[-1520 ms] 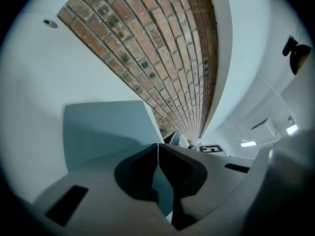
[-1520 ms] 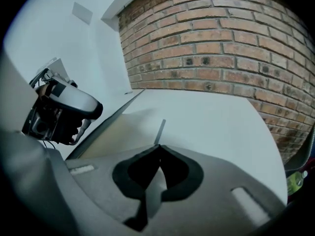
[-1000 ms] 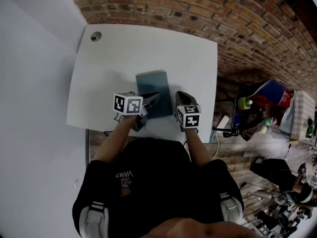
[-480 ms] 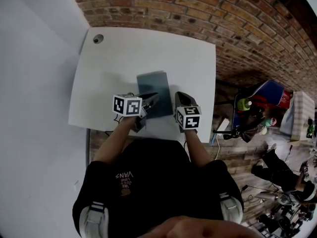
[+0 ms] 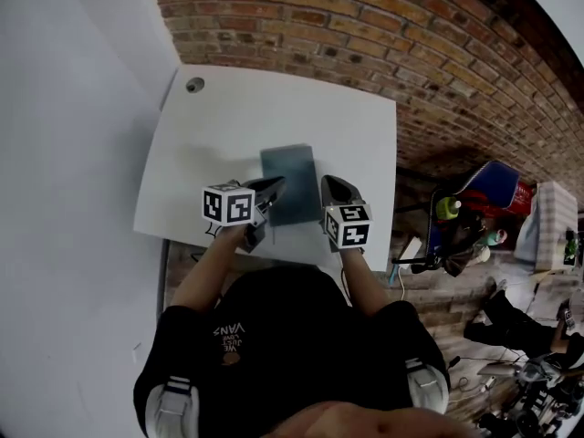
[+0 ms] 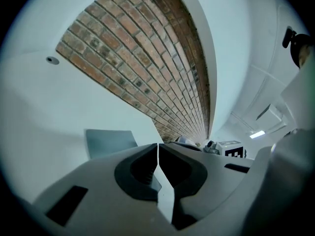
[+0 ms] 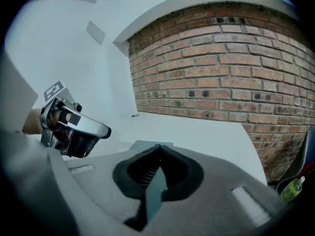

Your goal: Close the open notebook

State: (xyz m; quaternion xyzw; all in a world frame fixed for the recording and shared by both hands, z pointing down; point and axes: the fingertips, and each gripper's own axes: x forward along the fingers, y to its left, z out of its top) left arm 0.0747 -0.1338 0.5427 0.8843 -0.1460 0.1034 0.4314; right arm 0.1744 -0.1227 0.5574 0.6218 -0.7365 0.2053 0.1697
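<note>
Left claw (image 5: 276,185): jaws closed tip to tip, nothing between. Right claw (image 5: 329,183): same, tips meet, empty. Left claw tips sit over near-left corner of notebook (image 5: 290,170); can't tell if touching. Right claw just beside notebook's right edge, at its near end. Notebook closed, flat on desk (image 5: 228,117), dark grey-blue cover up, roughly midway between desk's left and right edges, closer to near edge. Grommet hole (image 5: 194,85) at desk's far-left corner. Brick wall (image 5: 383,35) along far edge.
</note>
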